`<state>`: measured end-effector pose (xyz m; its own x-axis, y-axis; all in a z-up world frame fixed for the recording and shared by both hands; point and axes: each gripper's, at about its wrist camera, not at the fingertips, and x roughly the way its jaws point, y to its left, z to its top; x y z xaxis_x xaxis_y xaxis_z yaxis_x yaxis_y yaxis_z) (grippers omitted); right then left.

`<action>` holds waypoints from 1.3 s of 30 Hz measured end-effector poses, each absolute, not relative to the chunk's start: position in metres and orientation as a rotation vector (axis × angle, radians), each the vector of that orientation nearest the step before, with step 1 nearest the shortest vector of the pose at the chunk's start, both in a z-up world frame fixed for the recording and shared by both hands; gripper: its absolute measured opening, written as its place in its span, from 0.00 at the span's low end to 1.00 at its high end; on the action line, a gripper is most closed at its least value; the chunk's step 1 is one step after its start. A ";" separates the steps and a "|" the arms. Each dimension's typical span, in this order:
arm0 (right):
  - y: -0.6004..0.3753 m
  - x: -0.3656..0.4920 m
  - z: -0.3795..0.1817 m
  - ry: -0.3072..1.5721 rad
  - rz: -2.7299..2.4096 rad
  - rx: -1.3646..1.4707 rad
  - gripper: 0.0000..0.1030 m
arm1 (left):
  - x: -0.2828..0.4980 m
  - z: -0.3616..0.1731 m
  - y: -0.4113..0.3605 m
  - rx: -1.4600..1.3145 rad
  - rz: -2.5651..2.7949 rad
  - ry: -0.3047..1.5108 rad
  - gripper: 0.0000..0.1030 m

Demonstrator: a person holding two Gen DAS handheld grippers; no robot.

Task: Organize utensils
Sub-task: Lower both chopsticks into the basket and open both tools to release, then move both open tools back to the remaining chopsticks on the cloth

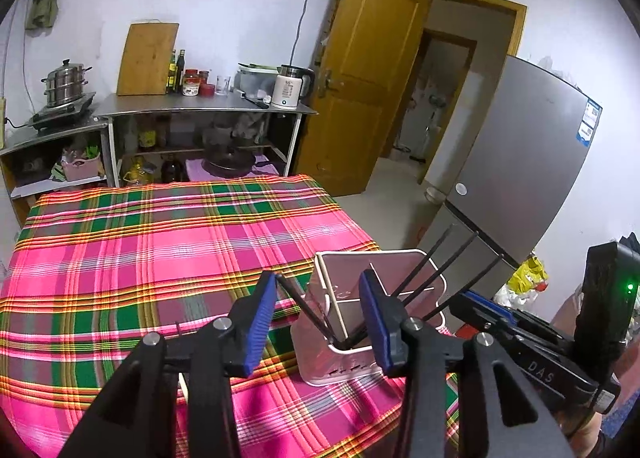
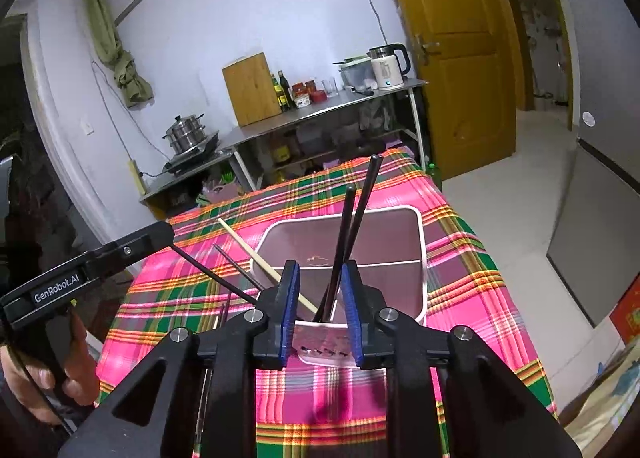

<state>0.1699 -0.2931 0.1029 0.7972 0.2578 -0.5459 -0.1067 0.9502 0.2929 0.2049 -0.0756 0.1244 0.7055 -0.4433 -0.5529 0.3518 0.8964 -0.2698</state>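
A white utensil holder (image 1: 440,282) (image 2: 420,242) with an inner divider stands on the plaid table near its right edge. Several black chopsticks (image 1: 444,266) lean out of it. My left gripper (image 1: 318,322) is open just in front of the holder. One black chopstick (image 1: 304,306) leans from the holder with its top beside the left pad. My right gripper (image 2: 321,310) is open over the holder's near compartment. Two black chopsticks (image 2: 348,225) stand up between its blue pads, unpressed. A wooden chopstick (image 2: 256,258) leans out to the left.
A pink and green plaid cloth (image 1: 160,258) covers the table. Thin chopsticks (image 2: 224,310) lie on the cloth left of the holder. A grey fridge (image 1: 520,161) stands to the right, a wooden door (image 1: 360,77) and a metal shelf (image 1: 208,105) with kettle and pot behind.
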 end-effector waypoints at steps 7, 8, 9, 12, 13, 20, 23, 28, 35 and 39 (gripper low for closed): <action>-0.295 0.163 0.104 0.610 0.202 0.255 0.22 | 0.207 0.117 -0.076 -0.157 -0.447 0.667 0.51; -0.295 0.162 0.105 0.608 0.202 0.251 0.22 | 0.206 0.116 -0.076 -0.157 -0.448 0.669 0.53; -0.295 0.160 0.105 0.606 0.203 0.249 0.22 | 0.204 0.115 -0.076 -0.157 -0.449 0.670 0.53; -0.293 0.155 0.107 0.597 0.209 0.240 0.22 | 0.198 0.112 -0.072 -0.155 -0.454 0.665 0.54; -0.291 0.153 0.107 0.593 0.213 0.235 0.22 | 0.194 0.111 -0.070 -0.151 -0.450 0.662 0.54; -0.273 0.136 0.103 0.589 0.254 0.186 0.22 | 0.164 0.099 -0.045 -0.145 -0.396 0.645 0.55; -0.263 0.129 0.096 0.599 0.282 0.169 0.22 | 0.151 0.090 -0.027 -0.165 -0.359 0.653 0.54; -0.244 0.125 0.081 0.639 0.329 0.146 0.22 | 0.133 0.069 -0.001 -0.191 -0.291 0.682 0.54; -0.211 0.126 0.056 0.711 0.398 0.110 0.22 | 0.122 0.031 0.014 -0.200 -0.236 0.761 0.54; -0.199 0.129 0.043 0.747 0.425 0.093 0.22 | 0.126 0.010 0.015 -0.191 -0.209 0.810 0.48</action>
